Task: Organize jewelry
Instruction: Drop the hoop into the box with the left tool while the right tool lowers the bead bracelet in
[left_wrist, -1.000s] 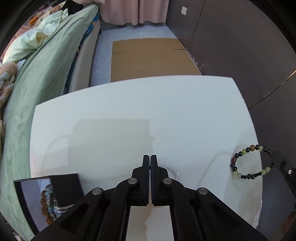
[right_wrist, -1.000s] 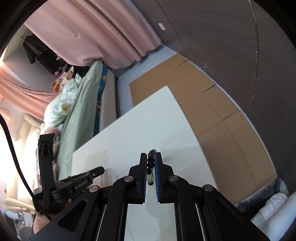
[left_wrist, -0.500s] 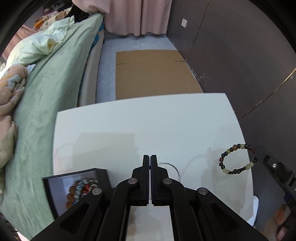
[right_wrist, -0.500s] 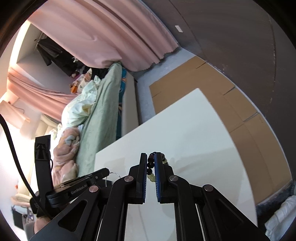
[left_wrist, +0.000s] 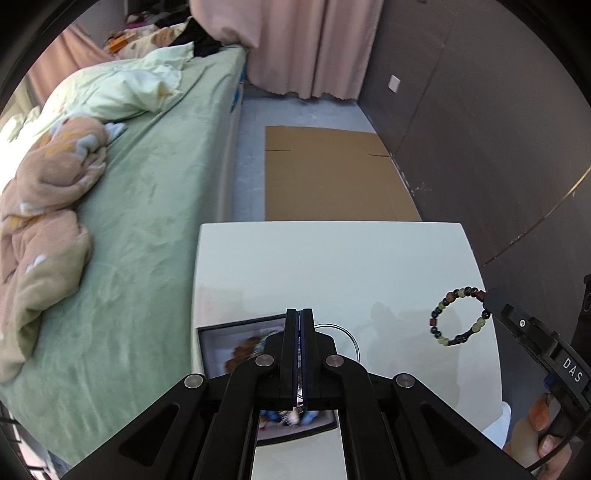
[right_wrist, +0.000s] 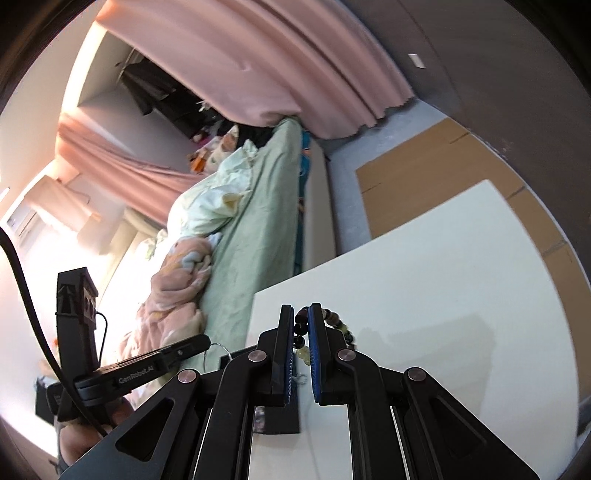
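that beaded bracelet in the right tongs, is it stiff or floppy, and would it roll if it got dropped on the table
Probably floppy: the beaded bracelet hangs as a loose loop from the right tongs, pinched at one side only. The beads look round and glossy, so it may slip in a light pinch. Dropped on the white table, it would likely slump into a heap rather than roll far.

Daylight floods in from beyond the green bed (right_wrist: 255, 221), blowing out the right wrist view's left side to white glare. The white table (left_wrist: 332, 266) is evenly bright, with soft grey shadows. Both fisheye views bend hard and darken toward their rims. The open box (left_wrist: 221, 343) on the table is smeared by blur.
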